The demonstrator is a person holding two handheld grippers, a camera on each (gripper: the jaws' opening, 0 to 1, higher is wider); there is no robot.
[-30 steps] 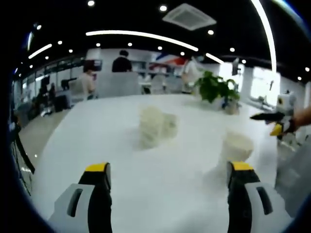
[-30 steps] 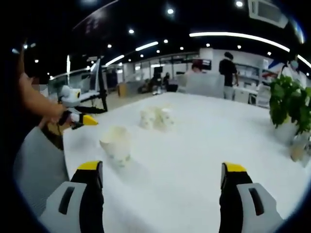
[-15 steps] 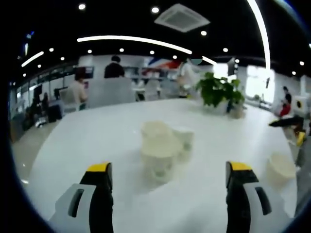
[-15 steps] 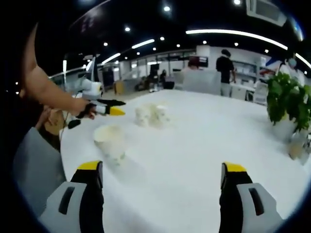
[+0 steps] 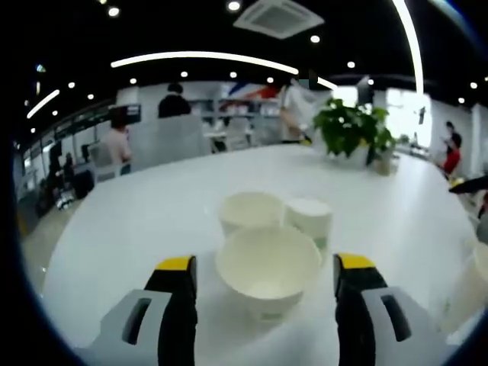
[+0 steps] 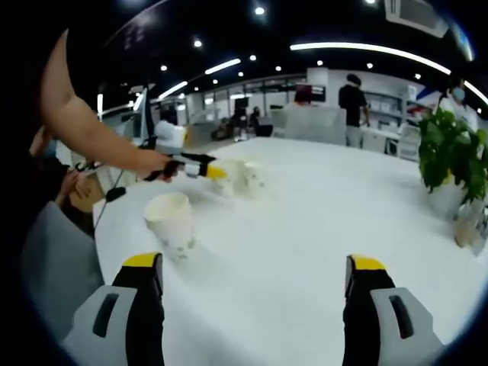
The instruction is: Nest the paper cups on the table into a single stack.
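On the white table [image 5: 114, 221], three upright paper cups are clustered, and the near cup [image 5: 267, 268] is seen between the spread jaws of the left tongs [image 5: 263, 274], mouth up, its long axis vertical; no contact can be made out. Just behind this cup a second cup [image 5: 252, 212] and a third cup [image 5: 309, 219] stand side by side. A lone cup [image 6: 171, 225] stands apart from the near cup, ahead and left of the right tongs [image 6: 255, 271], which are held wide and empty, so the left tongs are judged nearer for the coming grasp.
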